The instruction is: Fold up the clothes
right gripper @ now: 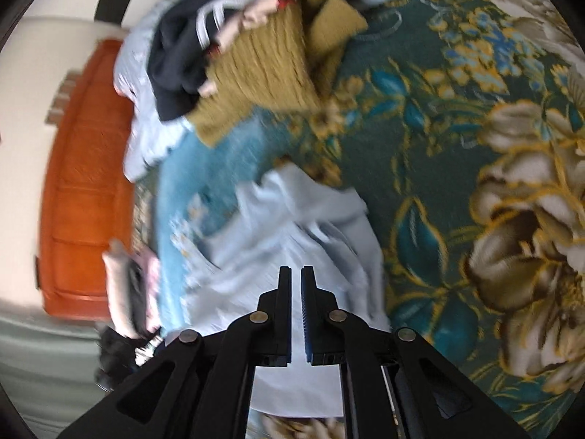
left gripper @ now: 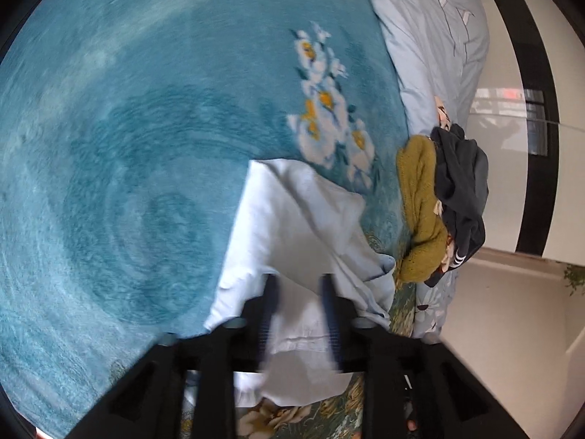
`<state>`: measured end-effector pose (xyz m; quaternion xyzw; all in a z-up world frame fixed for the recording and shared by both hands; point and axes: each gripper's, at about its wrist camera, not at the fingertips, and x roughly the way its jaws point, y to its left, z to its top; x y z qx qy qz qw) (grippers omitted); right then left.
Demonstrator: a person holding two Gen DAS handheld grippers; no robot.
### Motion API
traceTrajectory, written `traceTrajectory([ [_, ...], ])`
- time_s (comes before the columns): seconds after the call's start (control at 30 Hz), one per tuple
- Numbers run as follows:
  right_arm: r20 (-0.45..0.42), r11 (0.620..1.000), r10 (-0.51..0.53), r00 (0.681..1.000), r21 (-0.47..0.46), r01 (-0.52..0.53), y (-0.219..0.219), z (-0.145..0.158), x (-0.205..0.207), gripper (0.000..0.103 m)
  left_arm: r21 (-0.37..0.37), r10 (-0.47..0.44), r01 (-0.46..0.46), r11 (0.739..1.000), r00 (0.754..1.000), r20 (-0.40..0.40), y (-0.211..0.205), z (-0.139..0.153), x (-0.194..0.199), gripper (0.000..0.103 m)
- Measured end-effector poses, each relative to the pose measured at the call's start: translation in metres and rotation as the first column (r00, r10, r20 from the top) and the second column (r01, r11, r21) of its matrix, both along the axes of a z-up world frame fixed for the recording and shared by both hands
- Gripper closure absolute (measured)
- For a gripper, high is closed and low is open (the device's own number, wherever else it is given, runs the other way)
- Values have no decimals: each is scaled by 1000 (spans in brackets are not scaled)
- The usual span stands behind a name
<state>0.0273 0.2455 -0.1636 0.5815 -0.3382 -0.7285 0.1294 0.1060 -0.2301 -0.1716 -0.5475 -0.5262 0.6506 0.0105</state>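
1. Teal plush blanket (left gripper: 128, 146): deep fleece pile, brushed in swirls, with a printed spray of white and yellow flowers. It spreads under everything else and serves as the reference below.
2. Dark green floral border (right gripper: 420, 117) of the same blanket: large cream blossoms outlined in gold.
3. Pale blue quilt (left gripper: 431, 36): smooth cotton with a thin branch print, bunched along the blanket's far edge.
4. Light blue garment (left gripper: 292, 219): thin, smooth woven cloth, creased and partly doubled over, lying on the blanket where the teal field meets the green border.
5. Orange cabinet (right gripper: 84, 183): panelled, glossy, standing beyond the blanket's edge.
6. Mustard knit sweater (left gripper: 420, 212): chunky ribbed yarn, heaped at the blanket's edge beside the quilt.
7. Dark navy garment (left gripper: 460, 183): soft and crumpled, resting against the sweater.
8. Left gripper (left gripper: 299, 314): black fingers spread apart, light blue cloth lying between them; blurred.
9. Right gripper (right gripper: 296, 274): fingers drawn nearly together over the light blue garment; whether cloth is pinched cannot be told.
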Motion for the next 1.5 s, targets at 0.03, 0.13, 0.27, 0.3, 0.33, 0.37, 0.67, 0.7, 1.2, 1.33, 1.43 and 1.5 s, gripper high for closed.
traceTrajectory([
  [0.03, -3, 1000, 2, 1000, 10, -2, 0, -1, 1, 84, 9, -6, 6, 1000, 1000, -11, 0, -2, 3, 62],
  [0.13, -13, 999, 4, 1000, 36, -4, 0, -3, 2, 67, -15, -47, 47, 999, 999, -21, 1, -5, 7, 57],
  [0.27, -10, 998, 23, 1000, 57, -22, -6, -4, -3, 67, -64, -143, 141, 988, 990, -18, 10, -6, 9, 57],
  [0.3, -9, 998, 30, 1000, 62, -29, -9, -5, -4, 67, -65, -170, 169, 983, 985, -10, 15, -7, 10, 57],
  [0.33, -6, 997, 38, 999, 68, -37, -12, -5, -5, 67, -67, -199, 198, 978, 980, -3, 20, -8, 10, 57],
  [0.37, -3, 996, 45, 999, 73, -45, -15, -6, -6, 67, -75, -227, 226, 971, 974, 1, 25, -8, 10, 57],
  [0.67, 13, 986, 43, 999, 161, -45, -16, -10, -13, 67, -123, -324, 325, 938, 946, 28, 41, -8, 15, 63],
  [0.7, 16, 985, 48, 999, 164, -49, -17, -11, -14, 67, -125, -325, 326, 937, 945, 30, 41, -8, 16, 64],
  [1.2, -55, 991, 54, 997, -118, -60, -10, 16, -8, 99, -147, -375, 375, 915, 926, 30, 28, 4, 21, 97],
  [1.33, -106, 967, -31, 994, -255, 3, 9, 35, -11, 99, -67, -298, 295, 953, 954, -39, 10, 18, 9, 97],
  [1.43, -110, 952, -110, 988, -298, 73, 15, 41, -25, 99, 28, -167, 170, 985, 983, -80, -6, 22, -9, 98],
  [1.5, -89, 952, -147, 985, -282, 117, 10, 39, -43, 99, 77, -78, 85, 993, 993, -91, -16, 25, -21, 98],
])
